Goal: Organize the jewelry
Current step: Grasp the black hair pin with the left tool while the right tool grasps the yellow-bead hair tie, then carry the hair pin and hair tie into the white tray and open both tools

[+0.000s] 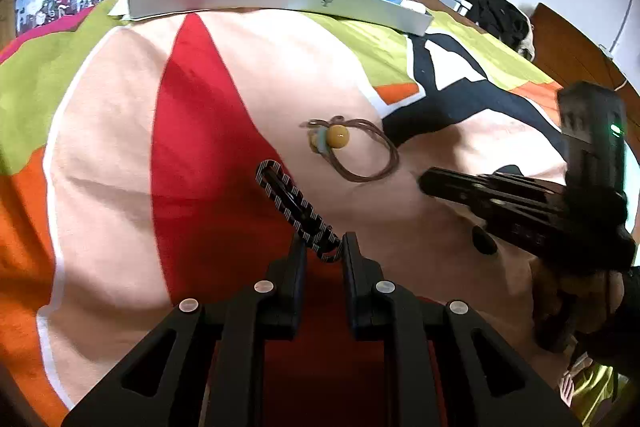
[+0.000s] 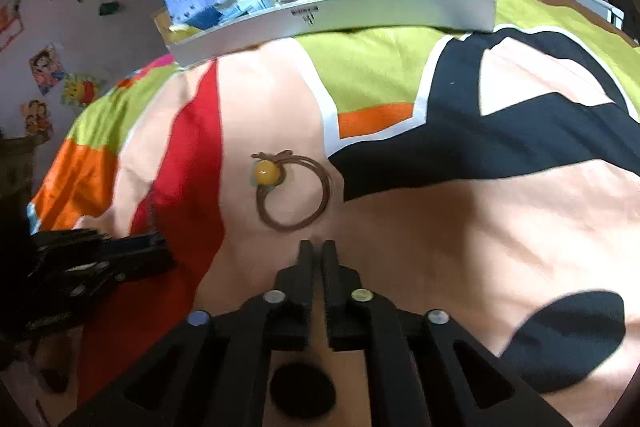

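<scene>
The left gripper (image 1: pixel 322 247) is pinching one end of a black-and-white striped hair tie (image 1: pixel 294 205), whose free end is lying stretched out on the red panel of the bedspread (image 1: pixel 120 147); the step in hand appears to be collecting this item for storage. The right gripper (image 2: pixel 318 253) is hovering with its fingers pressed together and holding nothing. The landmark is the brown cord hair tie with a yellow bead (image 2: pixel 294 193), which is resting flat on the peach panel. The right gripper tips are sitting just beside the near edge of that cord loop, not touching it. The striped hair tie is lying near the brown cord hair tie, on its left and nearer side, apart from it. The white organizer tray (image 2: pixel 360 13), already containing mixed items, is standing well beyond the brown cord hair tie at the far edge of the bedspread. The next move is probably calling for carrying the striped hair tie to the tray, and for spreading the right gripper before it is closing on the cord.
</scene>
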`<state>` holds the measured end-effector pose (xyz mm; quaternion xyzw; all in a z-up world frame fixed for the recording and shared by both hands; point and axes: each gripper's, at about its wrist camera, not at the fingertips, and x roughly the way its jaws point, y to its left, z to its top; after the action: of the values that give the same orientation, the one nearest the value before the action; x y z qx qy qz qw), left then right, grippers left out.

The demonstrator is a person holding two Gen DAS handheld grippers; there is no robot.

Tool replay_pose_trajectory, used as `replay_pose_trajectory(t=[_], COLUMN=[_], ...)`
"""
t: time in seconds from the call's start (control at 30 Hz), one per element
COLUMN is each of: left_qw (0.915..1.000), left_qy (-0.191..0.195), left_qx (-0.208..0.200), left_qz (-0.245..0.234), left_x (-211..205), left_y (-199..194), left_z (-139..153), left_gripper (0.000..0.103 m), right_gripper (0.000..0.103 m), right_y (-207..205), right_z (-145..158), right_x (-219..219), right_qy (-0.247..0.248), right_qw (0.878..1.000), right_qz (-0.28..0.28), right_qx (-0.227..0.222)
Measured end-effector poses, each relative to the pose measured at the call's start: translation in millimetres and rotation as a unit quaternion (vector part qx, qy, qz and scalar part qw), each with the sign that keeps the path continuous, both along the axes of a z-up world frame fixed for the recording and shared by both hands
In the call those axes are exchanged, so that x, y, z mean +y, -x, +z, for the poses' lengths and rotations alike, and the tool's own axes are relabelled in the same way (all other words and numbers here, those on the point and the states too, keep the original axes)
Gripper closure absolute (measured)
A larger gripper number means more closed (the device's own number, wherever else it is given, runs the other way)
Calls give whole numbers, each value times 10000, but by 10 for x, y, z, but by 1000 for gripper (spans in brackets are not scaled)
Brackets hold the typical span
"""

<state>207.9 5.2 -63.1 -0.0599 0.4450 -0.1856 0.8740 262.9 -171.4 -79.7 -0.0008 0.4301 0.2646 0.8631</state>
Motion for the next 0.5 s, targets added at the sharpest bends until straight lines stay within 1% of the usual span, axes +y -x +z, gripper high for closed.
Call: replay_pose_trajectory(t=[0.03,0.07,0.1,0.17,0.33,0.37,0.4,0.43,0.5], left_qw=[10000,10000,10000,9999,9994,9992,9990,9989,9988], left_qy=[6,11,18,58,155,180,201,216,240], left_qx=[7,11,18,53,192,225,251,262,274], left_qz=[22,47,67,131,255,279,299,317,336], left_x=[8,23,23,65,157,173,187,199,219], left_y=[-12,-29,-51,-89,-175,-194,-212,-225,-239], left_z=[-4,-10,-12,-32,-110,-126,-137,-142,-143], left_gripper=[89,89,89,89,89,89,89,89,89], right_gripper=[84,79,71,68,68,68,73,84,95], right_y=[-57,-92,-127,-182,-310,-336,-350,-362,-372], right_z=[-10,-10,-10,-13,-60,-75,-85,-100,-114], right_x=[35,51,60,96,229,259,277,303,318], right_qy=[0,-17,-55,-39,262,339,392,496,559], right_qw=[10000,10000,10000,10000,9996,9994,9992,9987,9984], right_qz=[-4,3,23,41,90,98,97,74,38], right_qx=[28,47,62,63,7,2,-13,-49,-55])
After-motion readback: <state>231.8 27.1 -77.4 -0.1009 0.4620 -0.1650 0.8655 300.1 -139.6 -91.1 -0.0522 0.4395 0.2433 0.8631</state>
